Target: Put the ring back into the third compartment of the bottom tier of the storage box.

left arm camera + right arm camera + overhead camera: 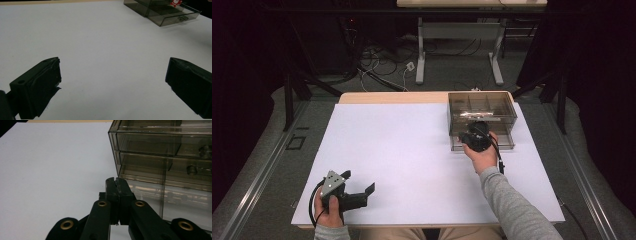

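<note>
Down at the near edge, about 7 o'clock on the table, the left gripper [357, 192] just sits in the person's hand with its jaws spread wide and nothing between them. Looks parked to me.

All the action is at roughly 1 o'clock, where the smoky drawer box [482, 106] stands on the white mat [402, 155]. The right gripper [473, 134] is up against the box front, jaws pressed fully together. From the right gripper view the tips [116, 185] sit just beside the box's left front corner, down around the lowest tier. I can't make out anything pinched between them, so I'd call it a closed gripper used to nudge or push, not a grab.

How far along? The left gripper view shows the bottom drawer [172, 15] sticking out toward the person, with something red and white [176, 2] inside. So my guess is mid-job: drawer out, and pushing it shut or taking the item out is left. Hard to say which.

Nothing really in the way, the mat is bare between the two hands. Beyond the far edge there's another table's legs [420, 55] and a tangle of cables [384, 62] on the floor.
</note>
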